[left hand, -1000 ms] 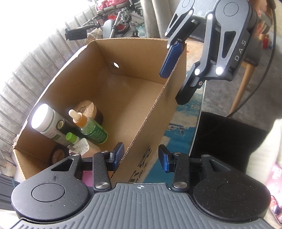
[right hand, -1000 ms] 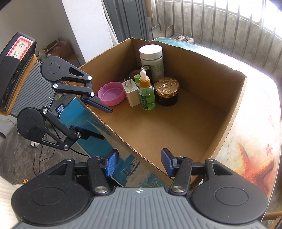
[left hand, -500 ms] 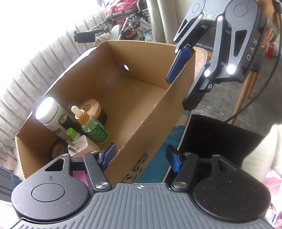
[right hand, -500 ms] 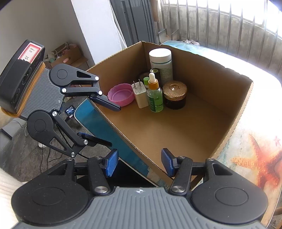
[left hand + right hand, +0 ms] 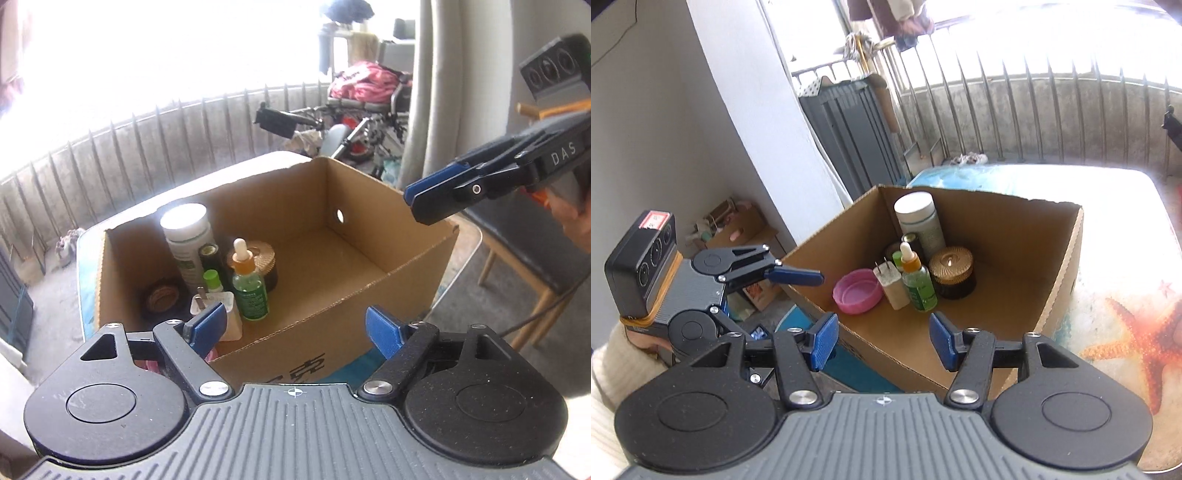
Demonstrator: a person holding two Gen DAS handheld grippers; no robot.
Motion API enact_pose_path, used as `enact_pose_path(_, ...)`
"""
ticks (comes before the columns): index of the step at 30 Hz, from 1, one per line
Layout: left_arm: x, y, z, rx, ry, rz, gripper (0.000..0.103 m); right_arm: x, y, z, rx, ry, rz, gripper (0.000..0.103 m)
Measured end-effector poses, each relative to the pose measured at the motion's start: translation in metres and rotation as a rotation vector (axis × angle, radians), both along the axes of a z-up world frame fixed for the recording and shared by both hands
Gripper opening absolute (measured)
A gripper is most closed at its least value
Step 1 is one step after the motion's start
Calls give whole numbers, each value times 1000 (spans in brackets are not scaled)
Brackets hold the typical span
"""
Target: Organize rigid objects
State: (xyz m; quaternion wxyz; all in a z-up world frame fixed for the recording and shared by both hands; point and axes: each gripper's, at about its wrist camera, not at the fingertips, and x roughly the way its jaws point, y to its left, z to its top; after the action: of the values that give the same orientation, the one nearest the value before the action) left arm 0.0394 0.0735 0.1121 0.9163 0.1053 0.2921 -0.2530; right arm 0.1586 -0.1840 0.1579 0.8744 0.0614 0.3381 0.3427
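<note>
Jaws of left gripper opening, empty, backed off the near wall of cardboard box they straddled a second ago. Right gripper half apart, empty, likewise withdrawn. Beyond, bottles, jar and pink lid grouped in box's far corner on counter. Sorting apparently done; next, retreat clear.

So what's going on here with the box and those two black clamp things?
A person is tidying small items into a cardboard box on a table, using a hand-held gripper in each hand. Bottles, a dropper bottle, a plug adapter, a gold-lidded jar and a pink lid stand grouped in one corner. Both grippers are empty: the left gripper is opening beside the near wall, and the right gripper hovers open near the box.
</note>
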Motion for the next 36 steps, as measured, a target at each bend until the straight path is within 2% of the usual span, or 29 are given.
enact_pose_path(3, -2, 8, 8, -31, -30, 94, 84, -8, 1, 8, -2, -72, -122, 60)
enact_pose_path(4, -2, 9, 9, -39, -41, 126, 87, -9, 0, 8, 12, -86, -152, 60)
enact_pose_path(5, -3, 13, 12, -53, -50, 152, 91, -9, -3, 8, 54, -86, -160, 60)
enact_pose_path(8, 1, 15, 13, -88, -52, 184, 94, -7, -9, 4, 175, -89, -141, 60)
enact_pose_path(12, 5, 8, 16, -80, -84, 257, 98, -4, -4, -2, 149, -57, -191, 61)
enact_pose_path(17, 10, -2, 24, -140, -101, 289, 101, -13, -3, -2, 154, -61, -258, 61)
enact_pose_path(21, 6, -17, 26, -85, -121, 282, 102, -27, 3, 6, 66, -134, -325, 67)
enact_pose_path(26, 0, -31, 25, -36, -132, 283, 103, -36, 10, 10, -20, -166, -346, 68)
enact_pose_path(30, -1, -35, 24, -33, -132, 310, 103, -39, 17, 8, -123, -195, -369, 68)
enact_pose_path(32, -1, -36, 24, -22, -133, 324, 103, -39, 17, 9, -123, -199, -365, 68)
enact_pose_path(36, 0, -41, 20, 61, -155, 379, 103, -40, 14, 10, -112, -199, -360, 70)
